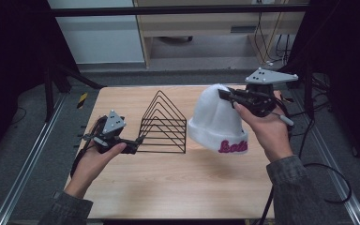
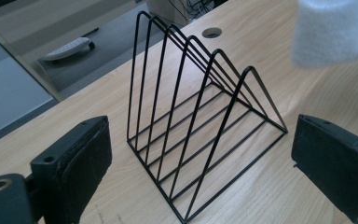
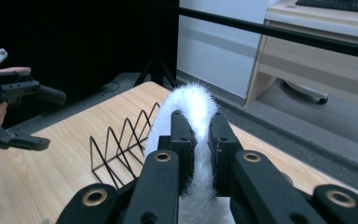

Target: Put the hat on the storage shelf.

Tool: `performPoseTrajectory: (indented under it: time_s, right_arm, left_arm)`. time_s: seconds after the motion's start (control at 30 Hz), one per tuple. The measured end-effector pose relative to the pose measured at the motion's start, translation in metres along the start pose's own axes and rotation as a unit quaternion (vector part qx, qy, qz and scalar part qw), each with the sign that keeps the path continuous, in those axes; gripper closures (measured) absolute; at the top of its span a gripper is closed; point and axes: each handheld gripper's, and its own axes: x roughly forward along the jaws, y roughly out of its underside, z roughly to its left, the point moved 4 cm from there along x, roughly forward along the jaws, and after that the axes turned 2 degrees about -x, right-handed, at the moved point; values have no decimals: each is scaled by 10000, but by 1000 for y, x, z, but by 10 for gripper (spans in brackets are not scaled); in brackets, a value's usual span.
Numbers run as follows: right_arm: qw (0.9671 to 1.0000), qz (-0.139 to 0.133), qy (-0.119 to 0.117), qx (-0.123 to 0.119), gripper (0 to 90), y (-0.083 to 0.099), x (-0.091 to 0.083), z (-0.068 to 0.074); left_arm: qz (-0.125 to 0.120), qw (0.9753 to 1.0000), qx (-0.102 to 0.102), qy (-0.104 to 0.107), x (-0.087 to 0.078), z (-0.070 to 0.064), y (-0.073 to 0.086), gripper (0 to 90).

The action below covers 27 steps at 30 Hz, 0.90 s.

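Beanie (image 1: 218, 123), white knit with a magenta word on its cuff, held up by its crown in the right gripper (image 1: 226, 95), whose jaws are pressed together on a fold of the fabric, as the right gripper view shows (image 3: 196, 116); the cuff hangs down at or just above the counter (image 1: 178, 187), and contact cannot be judged. Wire rack (image 1: 164, 124), black, a row of triangular dividers on a flat base, stands near the counter's middle, just left of the beanie. Left gripper (image 1: 138, 140), jaws spread, sits at the rack's near left corner, the rack framed between its jaws in the left gripper view (image 2: 200, 135), not yet clamped. Step in hand, by judgement: carrying the beanie toward the rack while the other gripper readies to steady it. Next move likely calls for closing on a wire to brace the rack, then lowering the beanie over the peaks. Counter: pale wood grain. Room: grey floor, light cabinet behind, dark curtains either side, cables at right.
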Motion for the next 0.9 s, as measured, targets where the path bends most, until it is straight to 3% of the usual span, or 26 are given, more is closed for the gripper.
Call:
performPoseTrajectory:
  time_s: [0.27,0.43,0.67,0.8,0.9]
  right_arm:
    - [9999,-111,-1,-7,836,-14,8,3]
    - [9997,-241,-58,-41,835,-32,16,7]
    - [9994,-332,-93,-8,836,-46,25,17]
    - [9992,-359,-140,-46,835,-53,26,19]
    - [9992,-372,-133,-115,835,-59,25,20]
  left_arm:
    - [-84,9999,-43,71,3,3,-11,52]
    - [-153,9998,-49,111,3,3,-19,69]
    - [-65,9996,-51,263,4,2,-28,96]
    - [6,9995,166,260,4,-1,-31,96]
    - [25,9993,139,338,4,-4,-31,95]
